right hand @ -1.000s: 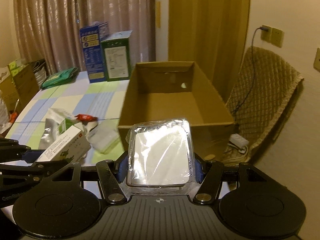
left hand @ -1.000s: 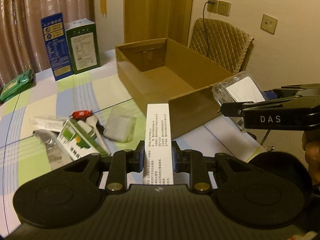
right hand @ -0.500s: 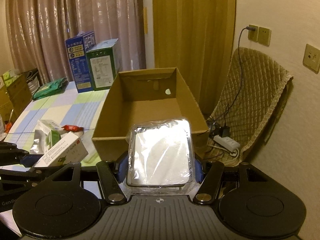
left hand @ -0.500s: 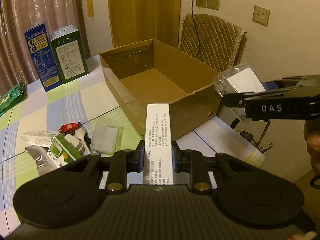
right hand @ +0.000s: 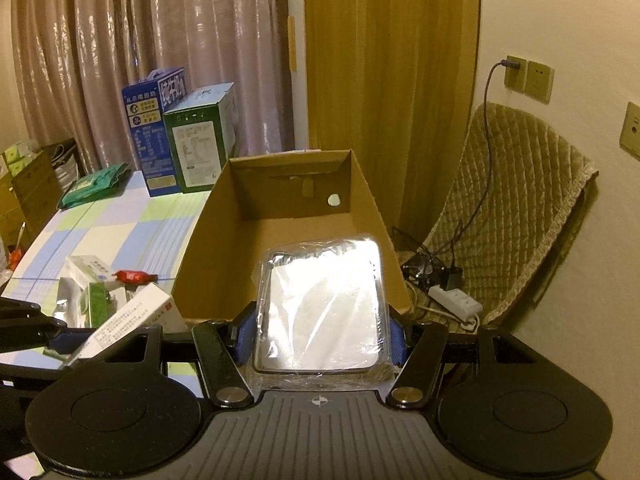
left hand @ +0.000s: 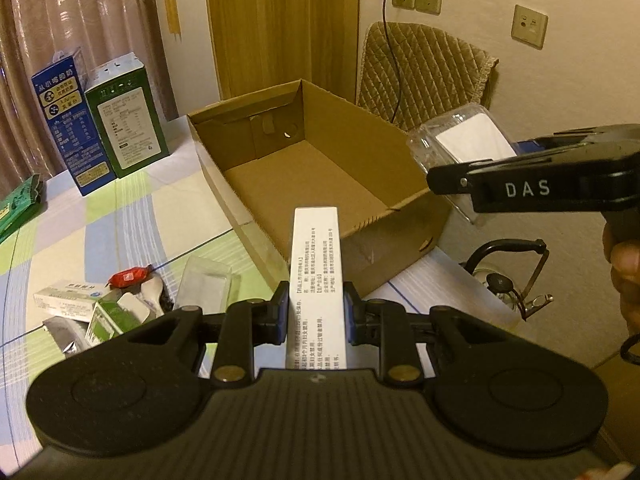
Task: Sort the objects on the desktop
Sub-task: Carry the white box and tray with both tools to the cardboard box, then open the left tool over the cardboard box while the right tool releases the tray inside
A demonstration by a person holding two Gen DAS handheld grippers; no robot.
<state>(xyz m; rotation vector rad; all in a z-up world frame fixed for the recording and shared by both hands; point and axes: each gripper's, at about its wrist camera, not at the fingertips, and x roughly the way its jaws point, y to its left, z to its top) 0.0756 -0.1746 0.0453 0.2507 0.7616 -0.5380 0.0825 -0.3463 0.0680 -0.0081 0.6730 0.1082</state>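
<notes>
My left gripper (left hand: 316, 310) is shut on a long white printed box (left hand: 316, 264), held above the table before the near wall of an open cardboard box (left hand: 316, 168). My right gripper (right hand: 322, 328) is shut on a clear plastic case with a white insert (right hand: 322, 300), held over the near end of the cardboard box (right hand: 288, 224). The right gripper also shows in the left wrist view (left hand: 520, 184) at the right, with the case (left hand: 460, 140) at its tip. The white box shows in the right wrist view (right hand: 136, 316) at lower left.
A pile of small items lies on the checked cloth (left hand: 140, 208): a clear case (left hand: 206, 288), a red candy (left hand: 130, 276), small medicine boxes (left hand: 70, 294), a foil pack (left hand: 66, 336). Blue (left hand: 70, 120) and green (left hand: 128, 116) cartons stand behind. A padded chair (right hand: 512, 208) stands right.
Both grippers have risen and moved toward the cardboard box with their loads; more of the box's inside now shows. The pile on the cloth has not moved.
</notes>
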